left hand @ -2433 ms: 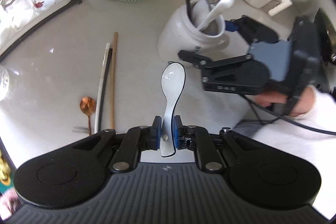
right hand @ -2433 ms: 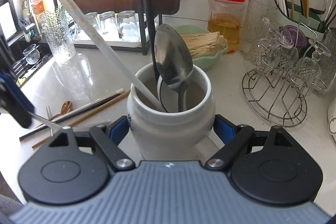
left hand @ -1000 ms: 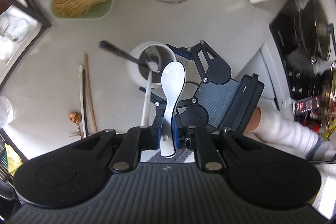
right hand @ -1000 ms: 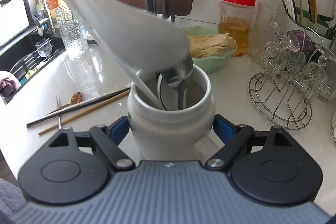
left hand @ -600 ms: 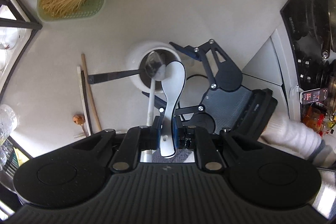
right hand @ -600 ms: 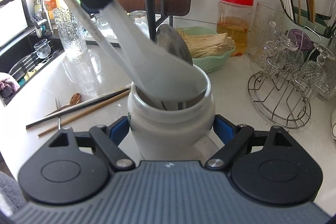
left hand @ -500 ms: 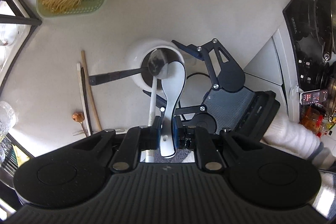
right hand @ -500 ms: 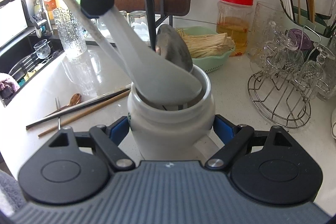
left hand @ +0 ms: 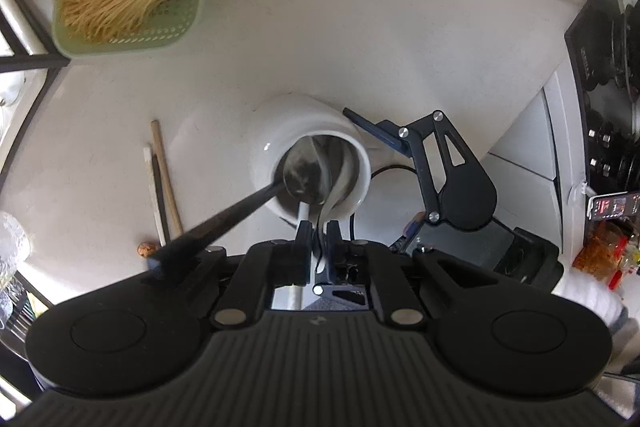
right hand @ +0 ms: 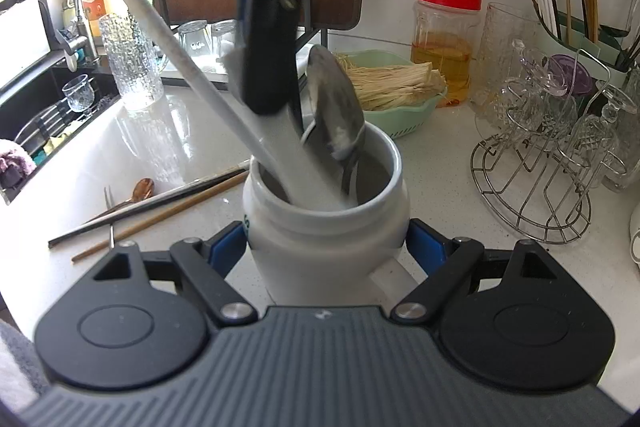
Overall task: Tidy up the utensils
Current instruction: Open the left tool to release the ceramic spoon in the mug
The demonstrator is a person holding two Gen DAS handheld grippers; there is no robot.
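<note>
My right gripper [right hand: 328, 247] is shut on a white ceramic jar [right hand: 324, 223] that stands on the counter. In the left wrist view the jar [left hand: 280, 131] lies straight below. My left gripper [left hand: 317, 229] hangs over its mouth, with its jaws closing on the handle of a white ceramic spoon [left hand: 340, 179]. The bowl of that white spoon [right hand: 308, 167] is down inside the jar. A metal spoon [right hand: 336, 111] with a black handle and a long white stick [right hand: 160, 27] also lean in the jar. Chopsticks [right hand: 160, 203] and a copper spoon [right hand: 140, 189] lie loose on the counter to the left.
A green basket of noodles [right hand: 400, 95] and a red-lidded jar [right hand: 446, 39] stand behind. A wire rack with glasses [right hand: 532, 187] is at the right, a chopstick holder [right hand: 580, 23] behind it. The sink [right hand: 40, 115] is at the left, a stove [left hand: 608, 87] beyond the counter edge.
My left gripper has come down over the jar, and the white spoon's bowl has gone from above the rim to inside it. The right gripper and the jar have kept still.
</note>
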